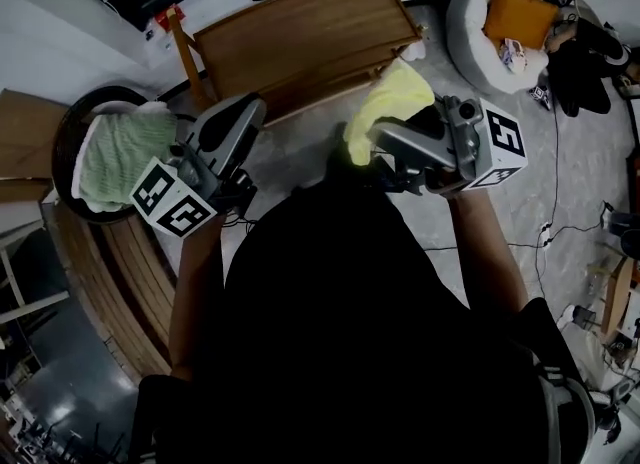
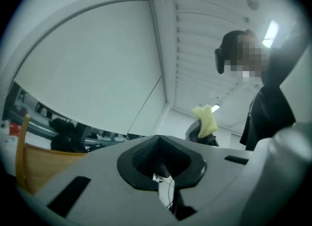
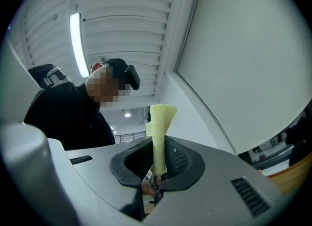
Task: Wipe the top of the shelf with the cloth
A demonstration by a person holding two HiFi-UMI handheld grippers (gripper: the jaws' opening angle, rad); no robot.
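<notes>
**Cloth held at the near right corner of the shelf**

The right gripper [image 1: 392,140] has its jaws closed on the yellow cloth [image 1: 388,102]. In the right gripper view the cloth [image 3: 159,132] stands up as a narrow fold from between the jaws of the right gripper [image 3: 157,174]. In the head view it lies over the near right corner of the wooden shelf [image 1: 300,37], whose top is bare. Whether the cloth touches the wood cannot be told.

The left gripper [image 1: 240,117] is at the near left corner of the shelf. Its jaws are together with nothing between them, as seen in its own view [image 2: 161,166], where the cloth [image 2: 206,121] also shows.

Left of the shelf stands a round dark basket [image 1: 68,127] holding a green towel [image 1: 120,152]. To the shelf's right is a white round seat [image 1: 470,27] with an orange cushion [image 1: 518,14]. Grey floor [image 1: 300,152] lies open along the near edge of the shelf.
</notes>
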